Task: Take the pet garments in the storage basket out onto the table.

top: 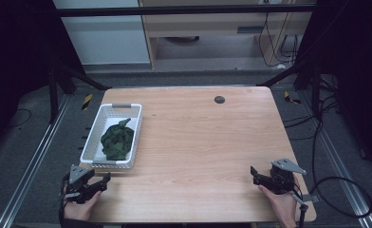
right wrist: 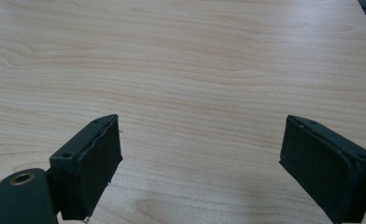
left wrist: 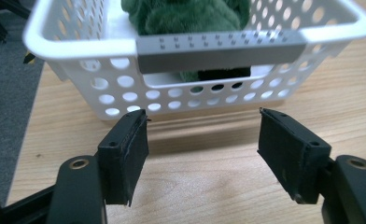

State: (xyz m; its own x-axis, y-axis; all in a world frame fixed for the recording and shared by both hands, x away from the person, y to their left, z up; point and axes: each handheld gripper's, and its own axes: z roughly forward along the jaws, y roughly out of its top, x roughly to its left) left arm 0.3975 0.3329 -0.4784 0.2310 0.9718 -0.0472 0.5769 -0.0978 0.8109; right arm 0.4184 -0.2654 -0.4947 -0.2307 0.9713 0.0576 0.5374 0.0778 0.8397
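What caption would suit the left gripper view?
Open left gripper facing a white basket holding green cloth.

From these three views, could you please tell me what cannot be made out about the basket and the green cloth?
- Green cloth, high view: too small to tell what kind of item it is.
- Green cloth, left gripper view: its top is cut off by the upper edge, its lower part hidden behind the basket wall and grey handle.
- Basket floor: covered by the cloth.

Basket (left wrist: 102,46) ahead of left tool (left wrist: 202,154): glossy perforated white plastic. Cloth (left wrist: 186,14) inside: plush green fabric. Counter (right wrist: 195,60): smooth matt wood grain.
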